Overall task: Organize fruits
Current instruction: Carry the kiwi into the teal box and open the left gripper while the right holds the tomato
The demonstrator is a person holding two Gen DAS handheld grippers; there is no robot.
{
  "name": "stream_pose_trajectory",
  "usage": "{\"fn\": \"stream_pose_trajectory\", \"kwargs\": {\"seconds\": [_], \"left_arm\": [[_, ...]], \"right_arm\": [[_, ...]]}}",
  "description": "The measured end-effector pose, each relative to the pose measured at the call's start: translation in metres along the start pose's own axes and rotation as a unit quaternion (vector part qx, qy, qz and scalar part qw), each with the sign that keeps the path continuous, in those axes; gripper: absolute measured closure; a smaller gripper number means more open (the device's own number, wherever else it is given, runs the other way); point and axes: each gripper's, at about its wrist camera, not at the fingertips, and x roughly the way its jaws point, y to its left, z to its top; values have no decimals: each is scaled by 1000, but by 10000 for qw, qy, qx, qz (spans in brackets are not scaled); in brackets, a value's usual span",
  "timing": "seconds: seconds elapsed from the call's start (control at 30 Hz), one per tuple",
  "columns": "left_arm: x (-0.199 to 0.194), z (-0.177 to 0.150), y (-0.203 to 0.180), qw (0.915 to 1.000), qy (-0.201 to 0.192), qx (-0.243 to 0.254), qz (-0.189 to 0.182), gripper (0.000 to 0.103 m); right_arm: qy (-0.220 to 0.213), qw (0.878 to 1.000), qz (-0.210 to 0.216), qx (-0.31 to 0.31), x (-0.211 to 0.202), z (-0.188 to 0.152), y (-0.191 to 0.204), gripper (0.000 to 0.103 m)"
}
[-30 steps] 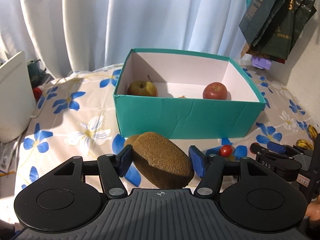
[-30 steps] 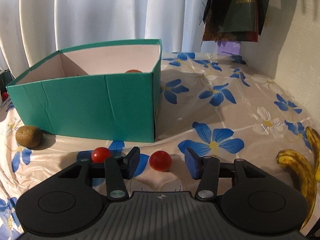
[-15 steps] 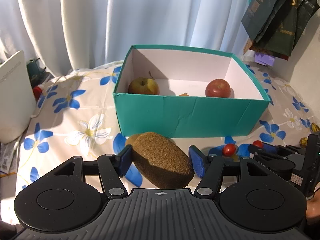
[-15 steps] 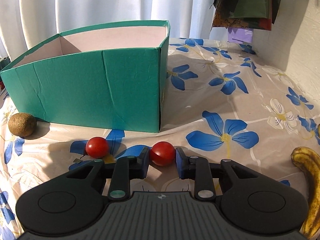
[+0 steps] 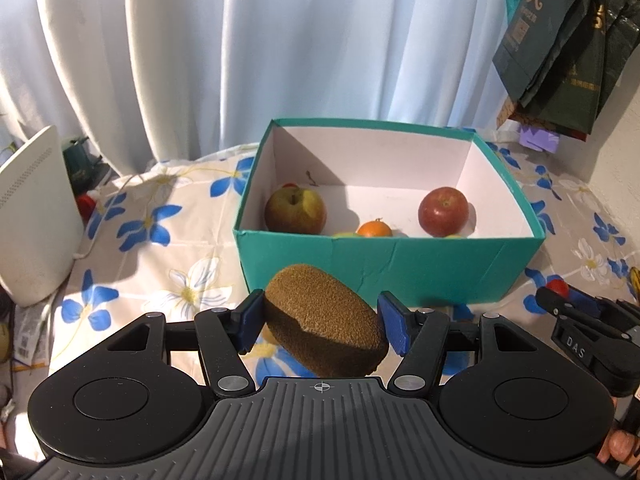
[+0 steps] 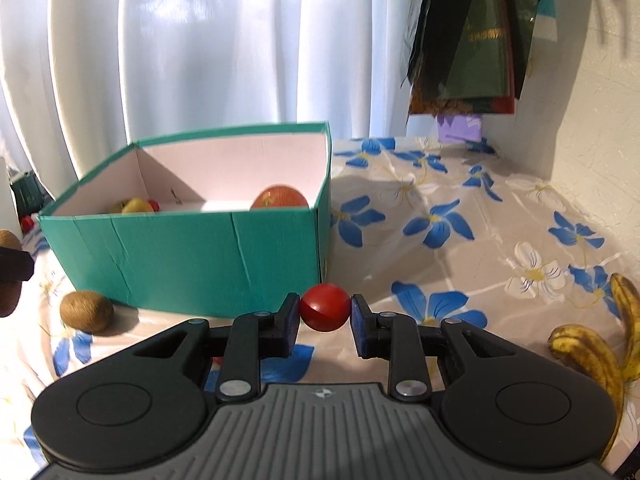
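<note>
My left gripper [image 5: 322, 326] is shut on a brown kiwi [image 5: 324, 326] and holds it raised in front of the teal box [image 5: 384, 268]. The box holds a yellow-green apple [image 5: 295, 211], a red apple [image 5: 443, 211] and a small orange [image 5: 374, 229]. My right gripper [image 6: 325, 314] is shut on a red cherry tomato [image 6: 325, 312], lifted off the cloth near the teal box's [image 6: 192, 256] right corner. A second kiwi [image 6: 86, 312] lies on the cloth at the box's left front.
Spotted bananas [image 6: 592, 356] lie on the flowered cloth at the right. A white device [image 5: 34, 220] stands at the left. Dark bags [image 5: 560, 40] hang at the upper right. White curtains fill the back. A wall [image 6: 592, 80] stands at the right.
My right gripper closed on the cherry tomato and lifted it. My left gripper rose with the kiwi, so more of the box's inside shows.
</note>
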Motion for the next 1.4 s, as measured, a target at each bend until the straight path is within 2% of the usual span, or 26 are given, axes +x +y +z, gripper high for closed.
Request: {"fn": "stream_pose_trajectory", "kwargs": {"seconds": [0.33,0.4,0.53,1.4], "left_arm": [[-7,55,-14,9957,-796,123,454,37],[-3,63,-17,9948,-849,84,558,37],[14,65,-18,9955,-714,-30,616,37],[95,63,-19,9984,-338,103,451,37]], "right_arm": [[-495,9988,24,19,-26,19,0,77],[-591,9982,9,41,-31,22,-1,77],[-757,9970,-26,126,-38,25,-4,77],[-886,9957,-128,219,-29,28,-7,76]]}}
